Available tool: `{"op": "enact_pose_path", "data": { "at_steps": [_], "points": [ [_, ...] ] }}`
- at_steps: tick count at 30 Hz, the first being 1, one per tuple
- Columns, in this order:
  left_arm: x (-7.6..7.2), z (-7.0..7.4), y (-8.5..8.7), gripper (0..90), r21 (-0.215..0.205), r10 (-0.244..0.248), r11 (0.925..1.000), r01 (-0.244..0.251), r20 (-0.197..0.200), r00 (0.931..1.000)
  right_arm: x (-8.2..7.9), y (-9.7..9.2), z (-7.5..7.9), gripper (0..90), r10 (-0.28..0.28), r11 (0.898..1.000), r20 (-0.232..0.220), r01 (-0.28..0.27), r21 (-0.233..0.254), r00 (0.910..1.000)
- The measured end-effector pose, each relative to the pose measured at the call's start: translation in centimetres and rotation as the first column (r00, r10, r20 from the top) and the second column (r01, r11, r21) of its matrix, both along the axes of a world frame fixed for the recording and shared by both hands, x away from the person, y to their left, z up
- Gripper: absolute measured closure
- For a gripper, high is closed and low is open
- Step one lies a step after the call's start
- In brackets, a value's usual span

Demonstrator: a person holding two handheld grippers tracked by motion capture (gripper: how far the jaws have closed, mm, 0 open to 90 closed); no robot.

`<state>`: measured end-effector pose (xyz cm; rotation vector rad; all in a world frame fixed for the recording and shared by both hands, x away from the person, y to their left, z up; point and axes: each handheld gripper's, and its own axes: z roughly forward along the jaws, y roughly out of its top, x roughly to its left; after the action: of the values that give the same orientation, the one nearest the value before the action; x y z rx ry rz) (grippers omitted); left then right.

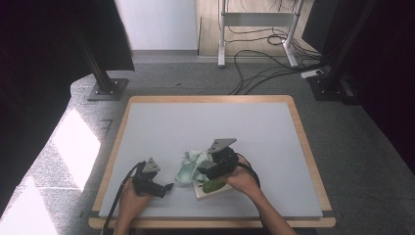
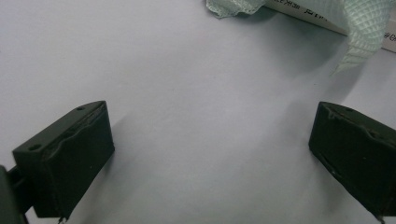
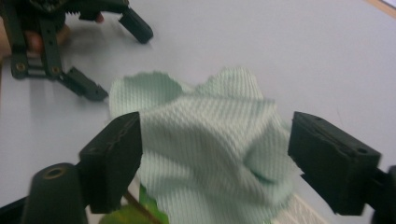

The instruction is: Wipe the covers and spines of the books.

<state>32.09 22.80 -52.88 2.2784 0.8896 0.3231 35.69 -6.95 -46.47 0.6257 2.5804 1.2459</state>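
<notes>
Right gripper (image 3: 212, 149): jaws spread wide, released, straddling the bunched cloth (image 3: 210, 140) without pressing on it. Cloth pale green, waffle weave, heaped between and just beyond the jaws. Under its near edge, a green leaf (image 3: 140, 212) on a card (image 1: 211, 190).

Left gripper (image 1: 169, 186): jaws apart, nothing between them, over bare table (image 2: 187, 116). Cloth edge (image 2: 369, 28) lies just ahead of its right jaw. Beyond the cloth, open table.

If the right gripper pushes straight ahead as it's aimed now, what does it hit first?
Most likely the crumpled pale green cloth, lying directly between the right gripper's open jaws; depth is hard to judge.
</notes>
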Motion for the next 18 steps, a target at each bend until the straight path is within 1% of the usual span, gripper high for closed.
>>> {"op": "enact_pose_path", "data": {
  "at_steps": [2,3,4,5,6,7,8,9,10,11,12,13,14,16,18],
  "points": [
    [0.0,0.0,0.0,0.0,0.000,0.000,1.0000,0.000,0.001,1.0000,0.3,0.6,0.0,23.2,0.013,1.000,-0.001,-0.013,-0.003,0.9999],
    [0.0,0.0,0.0,0.0,0.000,0.000,1.0000,0.000,0.001,1.0000,0.4,1.1,-0.2,27.7,0.022,1.000,-0.004,-0.022,-0.010,0.9998],
    [0.0,0.0,0.0,0.0,0.000,0.000,1.0000,0.000,0.001,1.0000,0.4,1.1,-0.2,27.7,0.022,1.000,-0.004,-0.022,-0.010,0.9998],
    [0.0,0.0,0.0,0.0,0.000,0.000,1.0000,0.000,0.000,1.0000,0.6,1.7,-0.7,39.6,0.033,0.999,-0.011,-0.033,-0.017,0.9994],
    [0.0,0.0,0.0,0.0,0.000,0.000,1.0000,0.000,0.001,1.0000,0.8,1.9,-0.9,45.9,0.036,0.999,-0.021,-0.037,-0.016,0.9991],
    [0.0,0.0,0.0,0.0,0.000,0.000,1.0000,0.000,0.001,1.0000,0.8,1.9,-0.9,45.9,0.036,0.999,-0.021,-0.037,-0.016,0.9991],
    [0.0,0.0,0.0,0.0,0.000,0.000,1.0000,0.000,0.000,1.0000,0.9,2.0,-1.2,51.1,0.040,0.999,-0.031,-0.040,-0.014,0.9987],
    [0.0,0.0,0.0,0.0,0.000,0.000,1.0000,0.000,0.000,1.0000,1.1,2.3,-1.6,56.1,0.049,0.999,-0.053,-0.050,-0.021,0.9974],
    [0.0,0.0,0.0,0.0,0.000,0.001,1.0000,-0.001,0.001,1.0000,1.3,2.6,-2.0,60.7,0.055,0.998,-0.063,-0.057,-0.035,0.9965],
    [0.0,0.0,0.0,0.0,0.000,0.001,1.0000,-0.001,0.000,1.0000,1.4,2.9,-2.5,67.4,0.070,0.996,-0.077,-0.074,-0.054,0.9945],
    [0.0,0.0,0.0,0.0,0.000,0.001,1.0000,-0.001,0.000,1.0000,1.4,2.9,-2.5,67.4,0.070,0.996,-0.077,-0.074,-0.054,0.9945],
    [0.0,0.0,0.0,0.0,0.000,0.001,1.0000,-0.001,0.000,1.0000,1.5,3.4,-3.1,73.6,0.073,0.993,-0.083,-0.080,-0.083,0.9938],
    [0.0,0.0,0.0,0.0,0.000,0.001,1.0000,-0.001,0.001,1.0000,1.5,3.7,-3.4,75.1,0.071,0.992,-0.091,-0.080,-0.100,0.9933],
    [0.0,0.0,0.0,0.0,0.000,0.001,1.0000,-0.001,0.000,1.0000,1.6,3.8,-3.6,76.2,0.070,0.992,-0.094,-0.079,-0.097,0.9931],
    [0.0,0.0,0.0,0.0,0.000,0.001,1.0000,-0.001,0.000,1.0000,1.7,4.0,-3.7,77.1,0.064,0.994,-0.102,-0.073,-0.081,0.9927]
  ]
}}
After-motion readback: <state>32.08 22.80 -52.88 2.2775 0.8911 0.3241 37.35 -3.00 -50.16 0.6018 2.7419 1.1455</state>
